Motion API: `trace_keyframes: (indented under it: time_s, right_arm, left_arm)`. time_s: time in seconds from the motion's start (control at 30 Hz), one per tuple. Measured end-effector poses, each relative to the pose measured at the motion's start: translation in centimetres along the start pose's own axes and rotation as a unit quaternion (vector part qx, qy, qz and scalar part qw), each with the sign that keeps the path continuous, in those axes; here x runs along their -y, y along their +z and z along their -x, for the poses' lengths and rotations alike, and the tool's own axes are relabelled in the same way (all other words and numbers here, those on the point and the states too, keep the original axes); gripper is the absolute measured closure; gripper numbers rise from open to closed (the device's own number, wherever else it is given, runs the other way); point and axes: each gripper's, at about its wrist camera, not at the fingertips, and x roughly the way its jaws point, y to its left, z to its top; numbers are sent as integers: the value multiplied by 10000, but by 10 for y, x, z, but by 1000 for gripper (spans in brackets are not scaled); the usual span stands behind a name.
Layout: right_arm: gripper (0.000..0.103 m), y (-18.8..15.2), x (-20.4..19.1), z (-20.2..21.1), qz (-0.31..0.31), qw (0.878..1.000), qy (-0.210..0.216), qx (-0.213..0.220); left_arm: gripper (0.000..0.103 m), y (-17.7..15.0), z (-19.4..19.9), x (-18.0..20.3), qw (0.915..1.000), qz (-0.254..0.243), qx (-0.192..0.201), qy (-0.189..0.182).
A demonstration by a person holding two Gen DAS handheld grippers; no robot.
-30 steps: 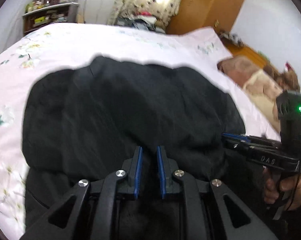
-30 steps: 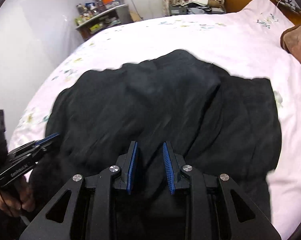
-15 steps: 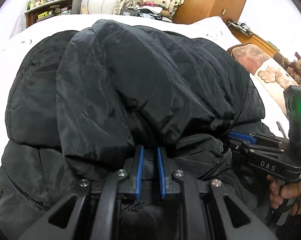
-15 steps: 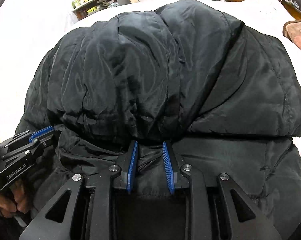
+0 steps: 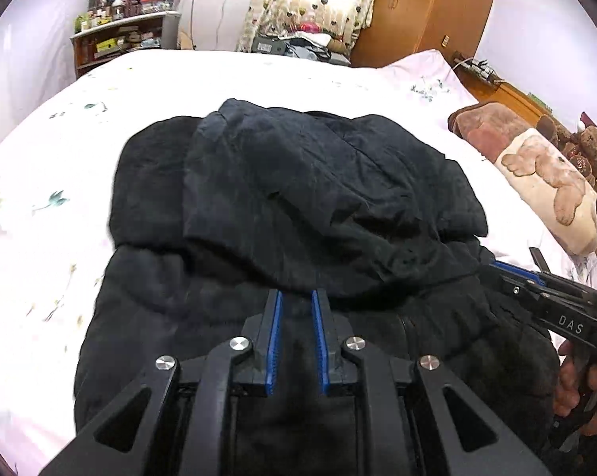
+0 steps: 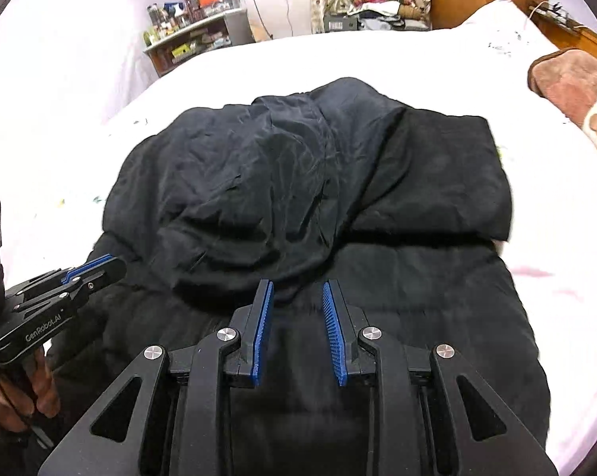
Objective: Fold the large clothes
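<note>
A large black padded jacket (image 5: 298, 206) lies on the bed, its far part folded back over the near part; it also shows in the right wrist view (image 6: 306, 190). My left gripper (image 5: 297, 297) hovers just above the fold's near edge, jaws a little apart with nothing between them. My right gripper (image 6: 298, 289) is open wider over the same edge and holds nothing. Each gripper shows in the other's view, the right one (image 5: 500, 267) at the jacket's right side, the left one (image 6: 100, 263) at its left side.
The bed's white flowered sheet (image 5: 48, 182) surrounds the jacket. A brown bear-print blanket (image 5: 536, 158) and soft toys lie at the right. A cluttered shelf (image 5: 120, 39), curtain and wooden wardrobe (image 5: 429, 8) stand behind the bed.
Both grippers carried the jacket's edge over and down, then let go. They have opened and drawn back, and the folded part now lies flat on the jacket.
</note>
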Motion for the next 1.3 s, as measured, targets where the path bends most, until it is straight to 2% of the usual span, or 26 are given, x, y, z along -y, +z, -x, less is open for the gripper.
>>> trace_keyframes:
  time_s: [0.1,0.27,0.33,0.37,0.43,0.5,1.03,1.3]
  right_arm:
    - [77,-16,1,17,-77,10000,23,-36]
    - [77,-43,13,49,-63,10000,47,16]
    - [76,-50,12,60,1,10000,34,71]
    - [76,-54,10,65,34,9999,22,95]
    - [64,-62,8,75,55,9999,57,126]
    - [58,-68,7,85,49,9998,79,157]
    - [58,-107,8,152,1,9992,-46,405]
    - [58,-121,4,171,15,9989,-45,467]
  left_arm:
    - [83,-11,18,2,10000,43,46,47]
    - [67,-27,48,1,9998,108,153,84]
    - [64,-32,57,2,9997,125,188,121]
    - [63,-35,62,3,9996,140,205,111]
    - [62,-40,72,6,9995,124,238,150]
    - [61,-45,81,11,9995,88,274,157]
    - [58,-74,145,38,9986,-148,405,304]
    - [57,-84,160,43,9984,-203,441,306]
